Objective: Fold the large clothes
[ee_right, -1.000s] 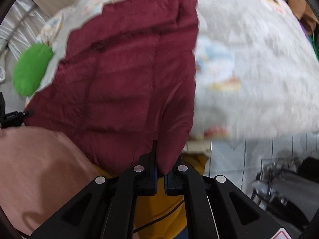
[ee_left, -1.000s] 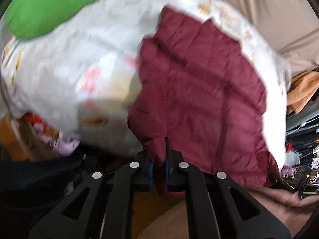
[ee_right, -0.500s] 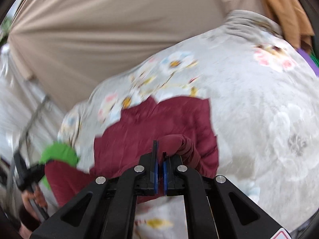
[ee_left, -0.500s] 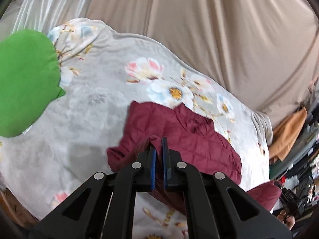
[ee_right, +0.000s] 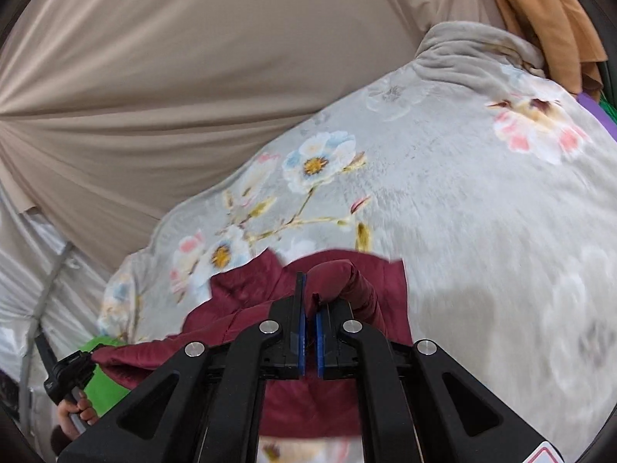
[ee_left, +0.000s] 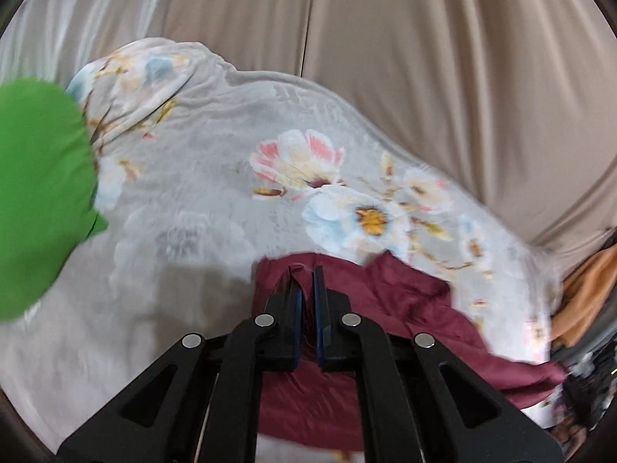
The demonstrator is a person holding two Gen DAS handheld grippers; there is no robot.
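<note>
The maroon quilted jacket [ee_left: 405,308] lies bunched on a grey flowered blanket [ee_left: 216,200] that covers the bed, with part of it lifted off the blanket between the two grippers; the left gripper [ee_left: 304,281] is closed down on a thin fold of the maroon cloth, its blue-padded fingers [ee_left: 296,308] nearly together with the cloth pinched between them; the right gripper [ee_right: 308,297] is likewise clamped on the jacket [ee_right: 246,301], its fingers [ee_right: 302,308] almost touching, and a rounded roll of the padded cloth humps up just right of its tips; in the right wrist view the jacket stretches away to the left toward the other gripper [ee_right: 65,378], which a hand [ee_right: 79,411] holds at the lower left edge; a green cushion [ee_left: 38,196] rests on the blanket at the left of the left wrist view, well apart from the jacket; a beige curtain [ee_left: 424,77] hangs behind the bed; orange cloth [ee_right: 540,11] hangs at the far right corner; both views are somewhat blurred.
</note>
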